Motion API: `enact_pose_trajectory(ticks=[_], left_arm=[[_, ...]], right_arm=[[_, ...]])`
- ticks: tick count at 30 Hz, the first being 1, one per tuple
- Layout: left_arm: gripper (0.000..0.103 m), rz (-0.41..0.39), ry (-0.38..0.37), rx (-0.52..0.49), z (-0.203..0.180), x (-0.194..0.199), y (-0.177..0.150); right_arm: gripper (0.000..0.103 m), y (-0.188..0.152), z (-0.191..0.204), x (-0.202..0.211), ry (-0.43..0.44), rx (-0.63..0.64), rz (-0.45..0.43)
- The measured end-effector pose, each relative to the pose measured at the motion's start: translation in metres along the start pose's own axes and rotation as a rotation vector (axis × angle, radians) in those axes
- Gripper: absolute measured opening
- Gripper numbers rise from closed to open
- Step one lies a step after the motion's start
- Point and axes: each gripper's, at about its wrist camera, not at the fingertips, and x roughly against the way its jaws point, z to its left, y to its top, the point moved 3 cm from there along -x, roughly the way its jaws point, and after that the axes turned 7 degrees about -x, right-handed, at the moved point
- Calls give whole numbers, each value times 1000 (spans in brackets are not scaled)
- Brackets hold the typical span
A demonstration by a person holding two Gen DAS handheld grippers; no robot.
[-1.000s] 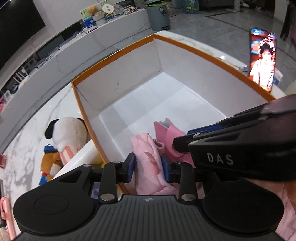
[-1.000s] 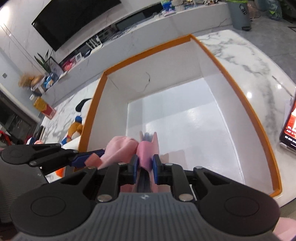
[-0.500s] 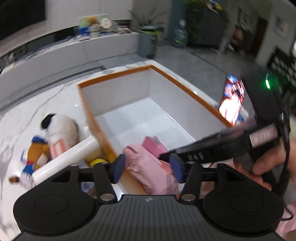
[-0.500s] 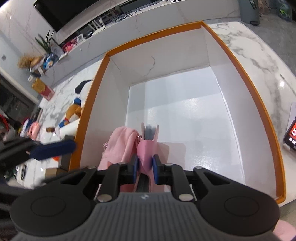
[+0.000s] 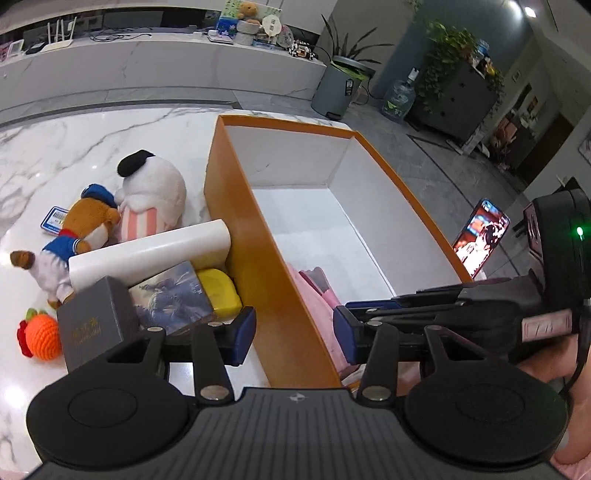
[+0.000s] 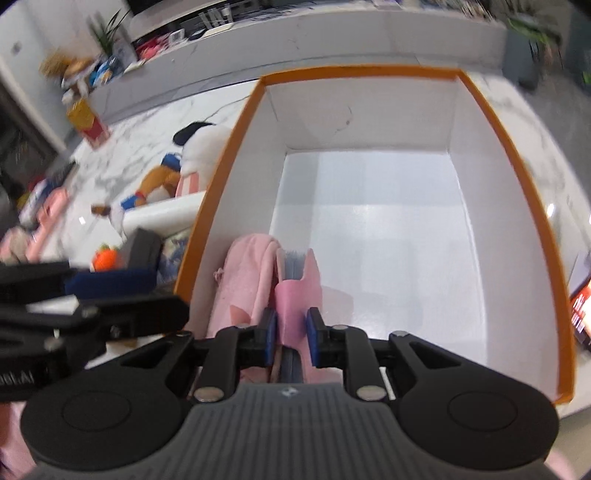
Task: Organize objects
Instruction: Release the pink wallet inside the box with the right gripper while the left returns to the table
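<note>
White marble-veined tabletop (image 5: 110,136), long white marble counter (image 5: 155,62) along the far wall carrying routers and small clutter, grey pedal bin (image 5: 334,92) at its right end, grey tiled floor (image 5: 436,162), water jug (image 5: 399,99), dark cabinet (image 5: 469,96) draped with leafy plants, ceiling spotlight (image 5: 530,12).

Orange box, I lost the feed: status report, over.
Left gripper open, jaws just closing, straddling the orange box wall. Right gripper shut on the pink pouch inside. Rest of box floor clear.

Box wall (image 5: 280,295) hides most of the pink pouch (image 5: 317,299) — shelf clutter (image 6: 92,70) blurred.
</note>
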Motion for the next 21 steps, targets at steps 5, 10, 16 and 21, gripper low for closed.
enact_pose_trajectory(ticks=[5, 10, 16, 21], left_arm=[[54, -16, -5, 24, 8, 4, -6], [54, -30, 5, 47, 16, 13, -11], [54, -44, 12, 58, 18, 21, -13], [54, -48, 25, 62, 18, 27, -15]], right_arm=[[21, -1, -13, 6, 61, -138, 7], [14, -4, -20, 12, 104, -219, -2], [13, -5, -18, 12, 105, -206, -10], [15, -2, -19, 15, 120, -232, -17]])
